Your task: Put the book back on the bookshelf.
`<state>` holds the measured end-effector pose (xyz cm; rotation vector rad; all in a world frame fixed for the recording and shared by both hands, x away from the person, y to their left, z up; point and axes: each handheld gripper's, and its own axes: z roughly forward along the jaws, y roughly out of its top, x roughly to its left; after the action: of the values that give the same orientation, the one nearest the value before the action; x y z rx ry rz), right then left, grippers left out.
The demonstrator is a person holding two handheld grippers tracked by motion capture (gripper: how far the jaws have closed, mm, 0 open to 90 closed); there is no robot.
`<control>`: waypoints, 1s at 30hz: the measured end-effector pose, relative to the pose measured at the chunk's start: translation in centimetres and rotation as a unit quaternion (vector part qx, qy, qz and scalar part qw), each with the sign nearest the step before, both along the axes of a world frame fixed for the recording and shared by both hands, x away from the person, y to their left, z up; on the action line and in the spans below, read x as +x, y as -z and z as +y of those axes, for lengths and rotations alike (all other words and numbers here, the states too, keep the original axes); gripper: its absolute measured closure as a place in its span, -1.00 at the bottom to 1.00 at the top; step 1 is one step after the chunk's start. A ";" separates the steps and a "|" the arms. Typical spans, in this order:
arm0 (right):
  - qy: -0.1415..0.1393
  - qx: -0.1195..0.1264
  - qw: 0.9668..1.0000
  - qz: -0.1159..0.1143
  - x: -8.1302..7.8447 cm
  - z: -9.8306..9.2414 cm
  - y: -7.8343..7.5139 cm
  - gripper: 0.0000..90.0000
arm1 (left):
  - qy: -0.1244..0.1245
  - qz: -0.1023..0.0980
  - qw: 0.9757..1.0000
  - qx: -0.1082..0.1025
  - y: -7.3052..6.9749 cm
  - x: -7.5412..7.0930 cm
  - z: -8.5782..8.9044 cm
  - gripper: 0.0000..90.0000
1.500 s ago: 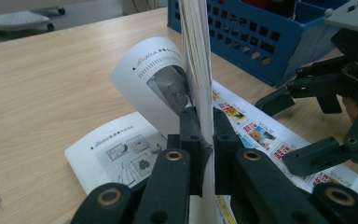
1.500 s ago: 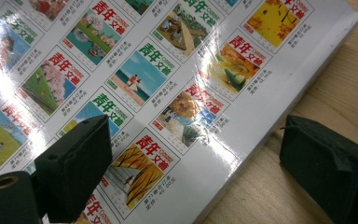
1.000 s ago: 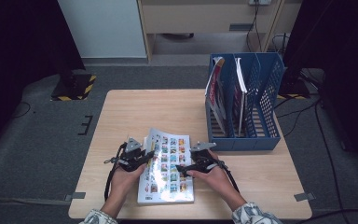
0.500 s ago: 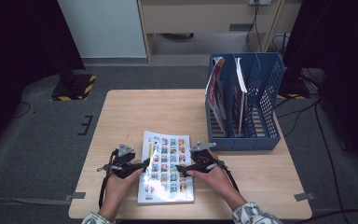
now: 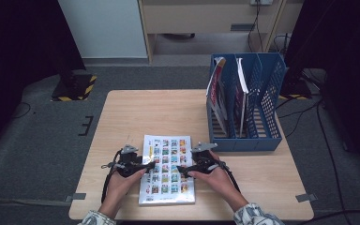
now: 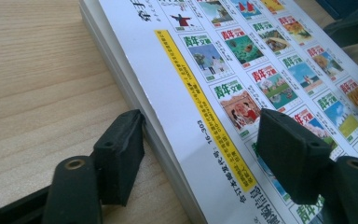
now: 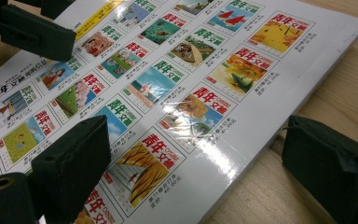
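Flat on the wooden surface (image 5: 168, 112) a thick magazine (image 5: 166, 169) is laid, cover up, its long axis running from the person's edge of the surface away toward the far side, tilted only slightly. Its cover is printed with rows of small pictured covers, and a yellow strip is seen along its left margin in the left gripper view. The magazine lies near the front edge, just left of a blue file rack (image 5: 246, 101) in which other magazines are stood upright.

The left tongs (image 5: 146, 165) are set across the magazine's left long edge: one jaw is seen on the wood beside the edge, the other above the cover. The jaws have just been opening and then closing slightly, with the edge between them, and no pressing on the cover is seen.

The right tongs (image 5: 182, 169) are held open across the right long edge, one jaw over the cover and one over the bare wood, with clear gaps seen in the right gripper view.
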<state>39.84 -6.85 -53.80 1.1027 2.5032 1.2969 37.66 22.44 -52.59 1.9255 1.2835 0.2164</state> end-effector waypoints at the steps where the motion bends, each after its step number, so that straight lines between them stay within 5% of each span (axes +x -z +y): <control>1: -0.001 0.000 1.000 -0.001 0.0 0.0 0.0 -0.82 | -0.002 0.002 1.000 -0.002 -0.1 0.0 0.1 -0.25; 8: -0.002 -0.002 1.000 0.002 -0.1 -0.1 0.0 -0.83 | -0.022 -0.021 0.998 -0.056 -1.3 -0.4 0.9 0.18; 11: -0.002 -0.002 1.000 0.002 -0.1 -0.1 0.0 -0.83 | -0.011 -0.024 0.999 -0.046 -1.6 -0.5 0.8 0.20; 14: -0.003 -0.001 1.000 0.001 0.0 -0.1 0.0 -0.83 | 0.012 0.003 0.998 -0.059 -1.4 -0.7 0.9 0.25; 17: -0.004 -0.001 1.000 0.002 0.0 -0.2 0.0 -0.83 | 0.023 0.007 0.997 -0.075 -1.4 -0.8 0.6 0.34; 23: -0.005 -0.002 1.000 0.001 0.0 -0.2 0.0 -0.83 | 0.036 -0.014 0.999 -0.037 -1.4 0.1 -1.3 0.22; 30: -0.004 -0.001 1.000 0.003 0.0 -0.2 0.0 -0.83 | 0.029 -0.042 0.998 -0.023 -1.5 -0.3 -1.8 0.62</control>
<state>39.80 -7.00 -53.78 1.0982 2.5148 1.2938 37.39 20.61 -51.08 1.8910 1.1668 0.2334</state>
